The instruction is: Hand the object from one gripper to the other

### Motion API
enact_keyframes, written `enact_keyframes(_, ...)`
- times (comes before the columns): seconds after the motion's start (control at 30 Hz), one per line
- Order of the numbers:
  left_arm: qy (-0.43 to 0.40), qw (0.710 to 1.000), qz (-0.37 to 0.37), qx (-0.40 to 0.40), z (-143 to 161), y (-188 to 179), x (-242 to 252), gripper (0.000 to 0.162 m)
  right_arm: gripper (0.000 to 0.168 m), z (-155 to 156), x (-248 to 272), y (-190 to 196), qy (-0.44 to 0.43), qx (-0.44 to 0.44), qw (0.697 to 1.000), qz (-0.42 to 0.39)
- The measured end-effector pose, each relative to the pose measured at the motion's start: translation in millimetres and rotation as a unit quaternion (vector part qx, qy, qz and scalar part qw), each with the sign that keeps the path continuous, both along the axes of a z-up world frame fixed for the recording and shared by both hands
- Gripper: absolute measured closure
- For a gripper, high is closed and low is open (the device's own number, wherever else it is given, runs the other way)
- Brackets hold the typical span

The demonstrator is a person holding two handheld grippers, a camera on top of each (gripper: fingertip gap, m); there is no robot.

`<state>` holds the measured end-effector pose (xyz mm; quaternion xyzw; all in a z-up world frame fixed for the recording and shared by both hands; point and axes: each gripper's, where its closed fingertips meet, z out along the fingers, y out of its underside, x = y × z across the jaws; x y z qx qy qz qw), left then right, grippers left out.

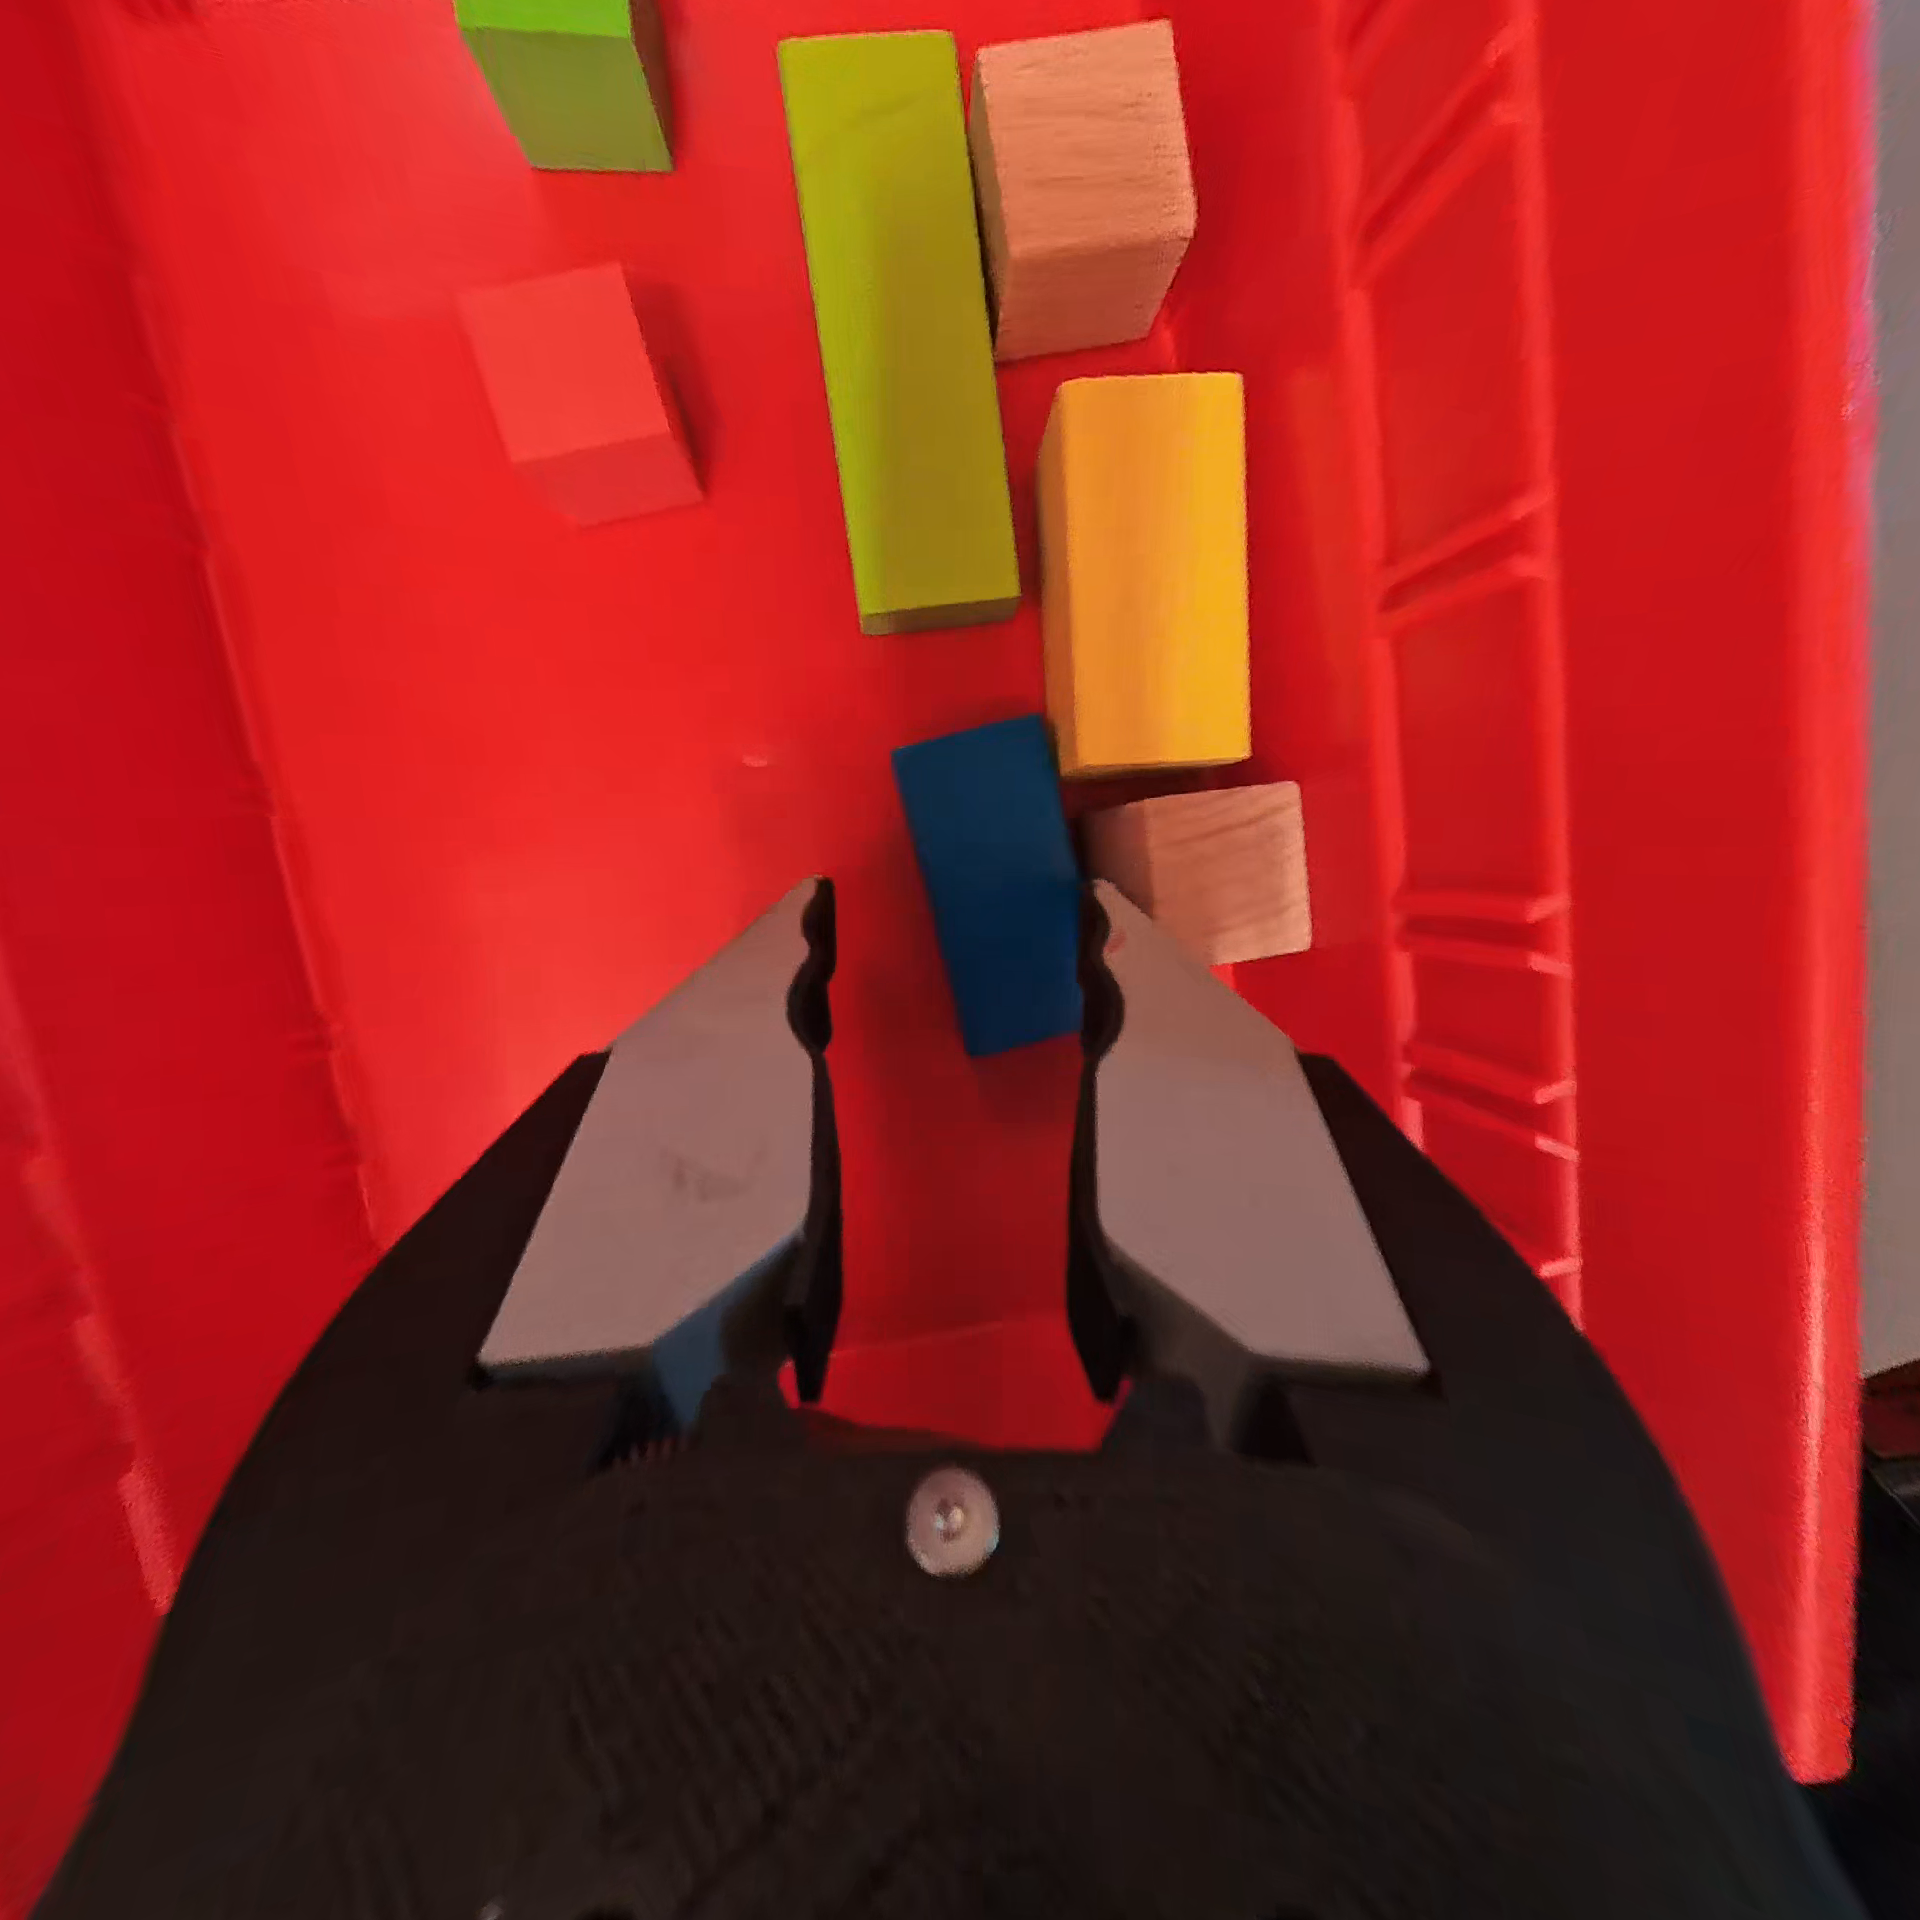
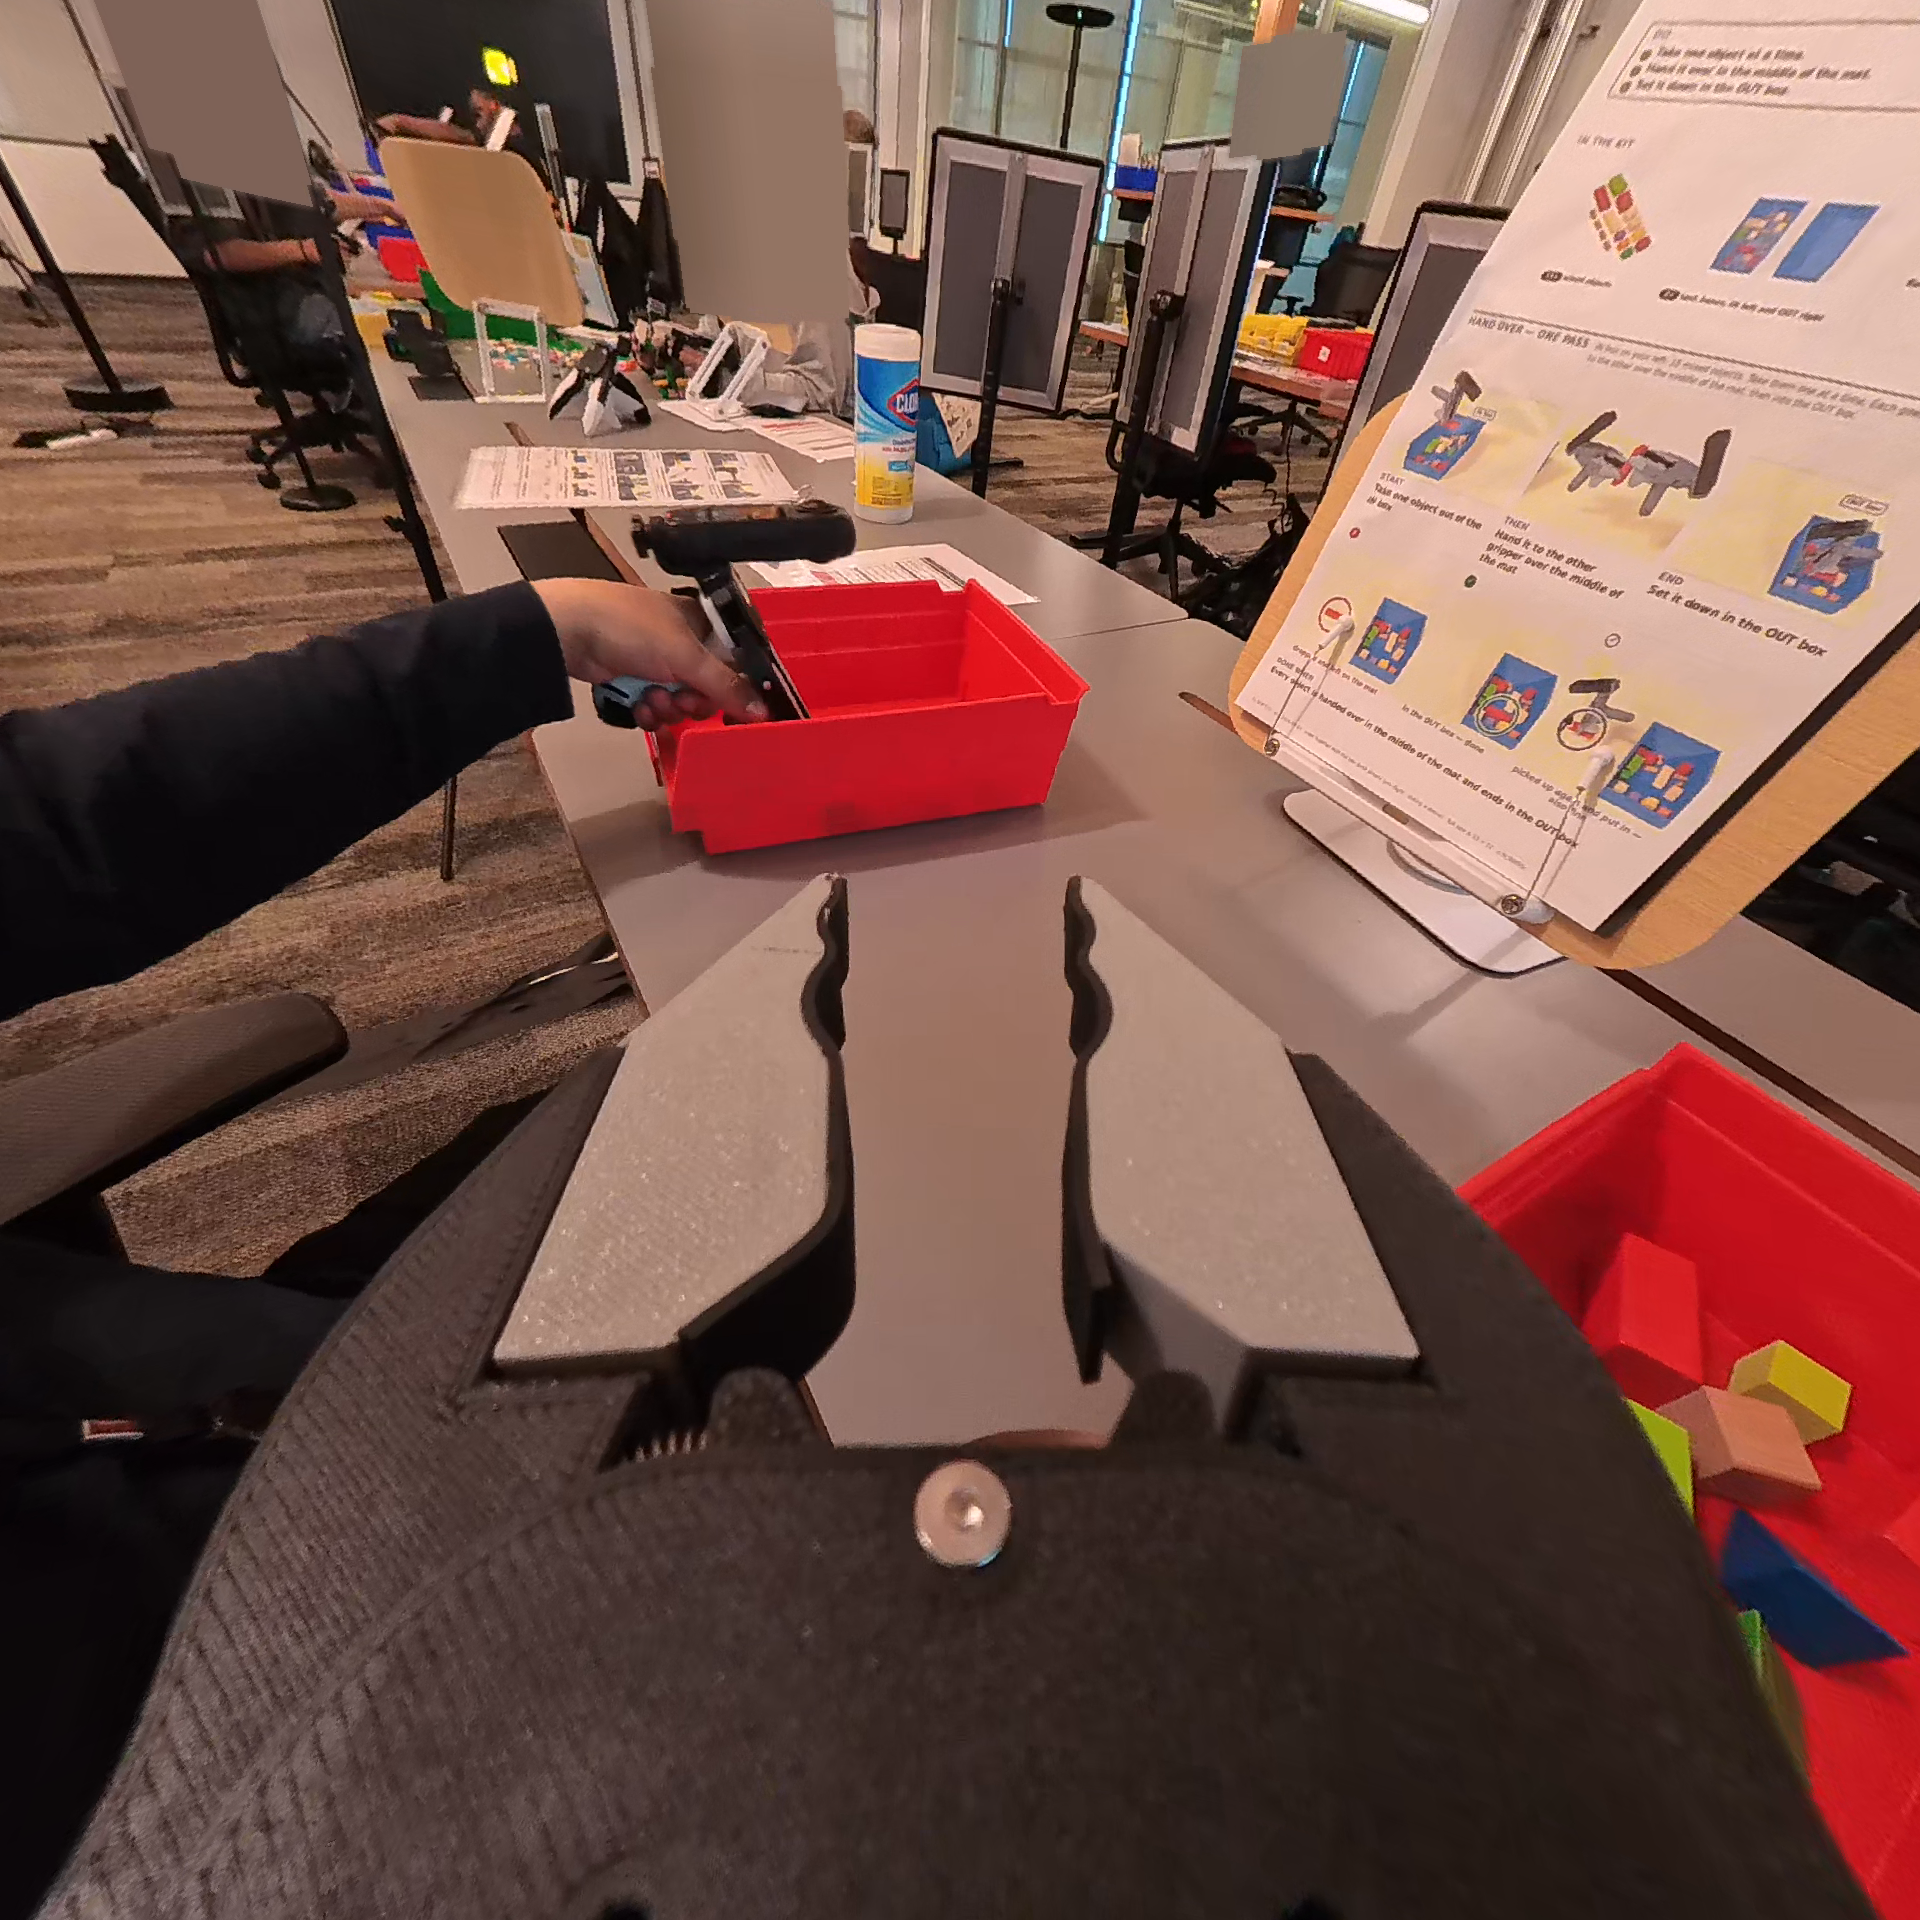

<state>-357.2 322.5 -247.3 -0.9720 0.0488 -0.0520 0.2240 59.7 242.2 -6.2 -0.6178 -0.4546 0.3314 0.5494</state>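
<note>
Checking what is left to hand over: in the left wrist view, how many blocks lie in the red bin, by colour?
Green blocks: 2
Plain wood blocks: 2
Red block: 1
Yellow block: 1
Blue block: 1
Total: 7

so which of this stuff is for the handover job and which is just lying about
For the job: left claw, blue block, right claw, both red bins.

Lying about: wipes canister, instruction board, papers.

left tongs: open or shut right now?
Open. The left tongs hang over the red bin, red floor showing between the fingers, blue block between the tips, not clamped.
</note>
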Motion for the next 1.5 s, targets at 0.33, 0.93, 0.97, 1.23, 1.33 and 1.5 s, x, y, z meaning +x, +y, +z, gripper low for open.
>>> enact_keyframes(0.33, 0.013, 0.997, 0.063, -0.031, -4.7, -4.8, -46.8, 0.071, 0.129, 1.5, 3.8, -1.0, 0.002, 0.002, 1.0, 0.0)
enact_keyframes(0.93, 0.053, 0.998, -0.003, -0.03, -11.7, -1.1, -53.0, 0.133, 0.129, -6.5, -7.2, -4.6, -0.02, 0.005, 1.0, 0.01)
enact_keyframes(0.97, 0.056, 0.998, -0.013, -0.029, -11.7, -1.8, -51.6, 0.133, 0.129, -6.7, -7.4, -4.5, -0.02, 0.005, 1.0, 0.011)
enact_keyframes(1.23, 0.173, 0.971, -0.053, 0.156, 33.5, 5.3, -42.0, 0.133, 0.129, -14.2, -14.1, -1.0, -0.021, -0.015, 0.999, 0.027)
enact_keyframes(1.33, 0.238, 0.918, -0.049, 0.314, 96.3, -1.1, -26.8, 0.133, 0.129, -19.0, -21.6, -2.0, -0.027, -0.022, 0.999, 0.04)
enact_keyframes(1.5, 0.227, 0.74, -0.185, 0.606, 213.7, -69.5, 91.5, 0.133, 0.129, -26.9, -42.5, -13.2, -0.028, -0.042, 0.995, 0.084)
